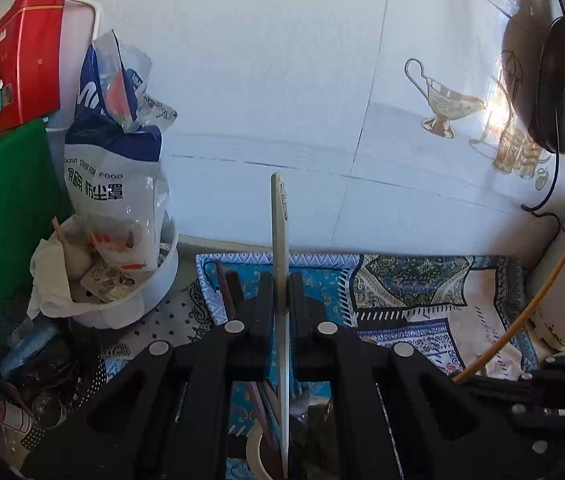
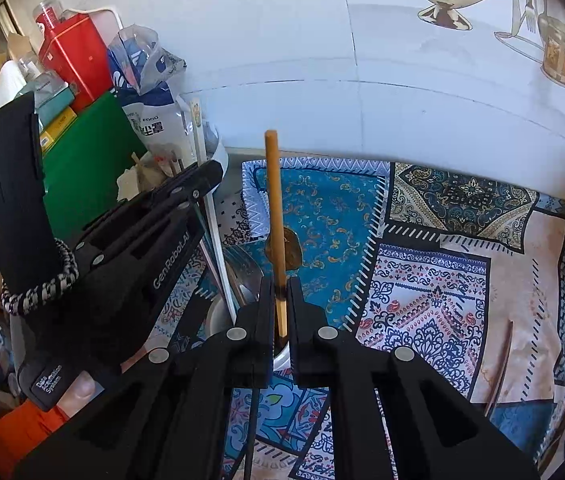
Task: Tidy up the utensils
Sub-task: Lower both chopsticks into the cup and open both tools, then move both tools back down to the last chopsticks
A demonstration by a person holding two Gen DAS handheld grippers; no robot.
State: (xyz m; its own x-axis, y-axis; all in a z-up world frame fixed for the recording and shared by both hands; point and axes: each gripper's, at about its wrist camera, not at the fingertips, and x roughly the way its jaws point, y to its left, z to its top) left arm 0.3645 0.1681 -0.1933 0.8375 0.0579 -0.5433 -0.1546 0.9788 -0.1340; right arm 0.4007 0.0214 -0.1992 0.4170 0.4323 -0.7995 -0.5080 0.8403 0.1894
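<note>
Two utensils in hand, one per gripper, both upright.

1. Left gripper (image 1: 281, 280): jaws narrow, clamped on a flat white utensil (image 1: 280, 240). Shaft runs up well past the fingertips toward the tiled wall (image 1: 262, 80) and down toward a white cup (image 1: 253, 450) at the near edge of the view.
2. Right gripper (image 2: 280, 284): jaws narrow, clamped low on a wooden-handled utensil (image 2: 274, 200). Lower end hidden between the jaws. Brown rounded shape behind the shaft; cannot tell whether part of the same piece.
3. Other utensils: a fork (image 2: 242, 268) and dark chopsticks (image 1: 224, 284) bunched just left of the right jaws, apparently standing in or beside the cup. One loose stick (image 2: 502, 364) lying on the patterned cloth (image 2: 422, 280), well apart at far right of the tabletop.
4. White bowl (image 1: 162, 280) stuffed with bags at far left; not part of the sort.

Step in hand, as judged: sorting at the cup, with one piece gripped on each side above it. Cannot tell whether lifting out or lowering in.

Next move, as judged: keep both shafts vertical and apart from each other. Clear the fork and chopsticks before any sideways travel. Release only once the lower end is seated or supported. Expect the long white piece to swing in the grip if tilted. Collect the loose stick afterwards.
</note>
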